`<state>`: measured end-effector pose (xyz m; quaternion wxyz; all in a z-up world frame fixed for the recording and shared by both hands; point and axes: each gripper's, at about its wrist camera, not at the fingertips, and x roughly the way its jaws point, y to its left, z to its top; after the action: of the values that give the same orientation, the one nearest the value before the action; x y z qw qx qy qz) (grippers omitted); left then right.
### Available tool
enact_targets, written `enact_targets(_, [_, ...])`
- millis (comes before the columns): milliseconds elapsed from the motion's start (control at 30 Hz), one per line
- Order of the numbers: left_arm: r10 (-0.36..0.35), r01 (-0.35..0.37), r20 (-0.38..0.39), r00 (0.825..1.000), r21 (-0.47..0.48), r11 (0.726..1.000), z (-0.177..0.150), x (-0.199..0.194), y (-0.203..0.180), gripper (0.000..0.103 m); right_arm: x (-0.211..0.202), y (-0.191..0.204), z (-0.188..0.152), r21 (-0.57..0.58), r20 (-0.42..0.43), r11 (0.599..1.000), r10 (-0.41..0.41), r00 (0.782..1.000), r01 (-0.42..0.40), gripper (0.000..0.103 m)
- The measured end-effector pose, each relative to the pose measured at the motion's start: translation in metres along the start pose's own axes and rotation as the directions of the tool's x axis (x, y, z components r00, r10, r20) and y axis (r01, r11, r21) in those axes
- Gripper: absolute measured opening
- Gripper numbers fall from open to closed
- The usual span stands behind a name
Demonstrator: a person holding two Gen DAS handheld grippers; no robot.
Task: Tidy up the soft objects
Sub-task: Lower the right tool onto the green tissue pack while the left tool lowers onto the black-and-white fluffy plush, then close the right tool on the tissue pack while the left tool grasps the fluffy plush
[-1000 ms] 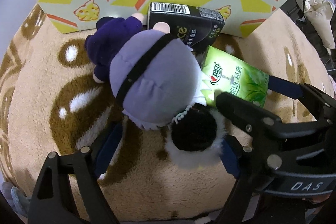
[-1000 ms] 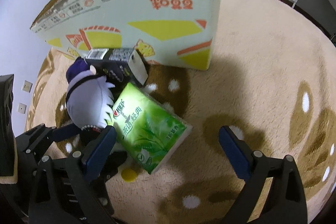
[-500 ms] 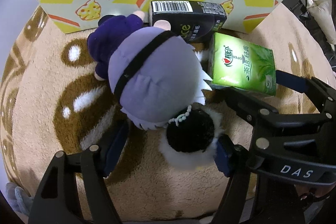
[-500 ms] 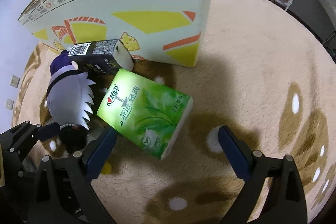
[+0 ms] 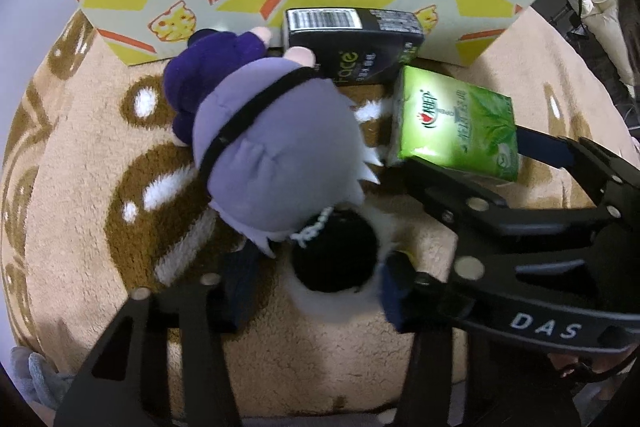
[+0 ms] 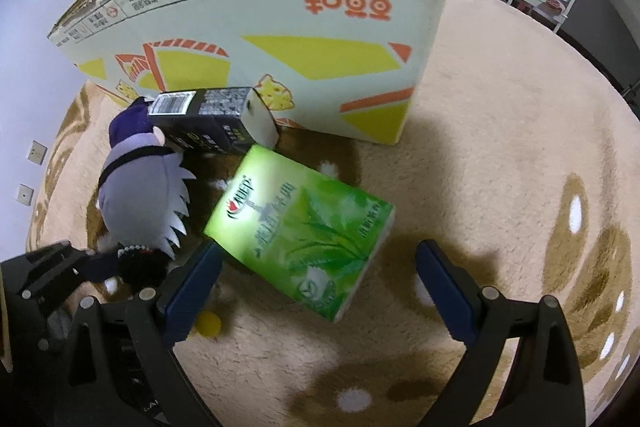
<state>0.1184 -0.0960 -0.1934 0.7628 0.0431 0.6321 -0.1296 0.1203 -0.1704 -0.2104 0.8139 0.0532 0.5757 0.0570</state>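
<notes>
The plush doll [image 5: 276, 159] lies mid-frame on the beige rug [image 5: 80, 187] in the left wrist view, its dark-haired tuft [image 5: 334, 253] low centre between the pads of the left claw [image 5: 316, 287], whose jaws are closing on it. It looks light and squashy, so the tuft should compress; a grip on the bigger lilac body would likely hold surer. The right claw [image 6: 320, 287] stands wide and holds nothing, just below the green tissue pack [image 6: 304, 231], which is soft, light, probably slick-wrapped. The cardboard box [image 6: 280, 27] stands at the top
</notes>
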Motion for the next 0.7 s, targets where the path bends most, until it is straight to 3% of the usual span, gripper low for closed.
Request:
enact_targets(100, [-0.012, 0.012, 0.0, 1.0, 0.007, 1.0, -0.003, -0.003, 0.0, 0.033, 0.004, 0.001, 0.008, 0.022, -0.012, 0.999, 0.024, 1.0, -0.023, 0.102])
enact_targets(333, [-0.014, 0.014, -0.018, 1.0, 0.003, 1.0, -0.002, -0.003, 0.001, 0.035, 0.0, 0.001, 0.015, 0.068, 0.025, 0.996, 0.053, 0.998, -0.054, 0.102])
enact_targets(567, [-0.003, 0.004, -0.024, 1.0, 0.01, 1.0, -0.001, 0.005, -0.009, 0.036, 0.003, -0.003, 0.021, 0.086, 0.009, 0.996, -0.003, 1.0, 0.002, 0.102])
enact_targets(700, [-0.008, 0.009, -0.025, 1.0, 0.005, 1.0, -0.005, 0.006, -0.01, 0.036, 0.001, -0.011, 0.023, 0.136, 0.017, 0.991, 0.01, 1.0, -0.012, 0.102])
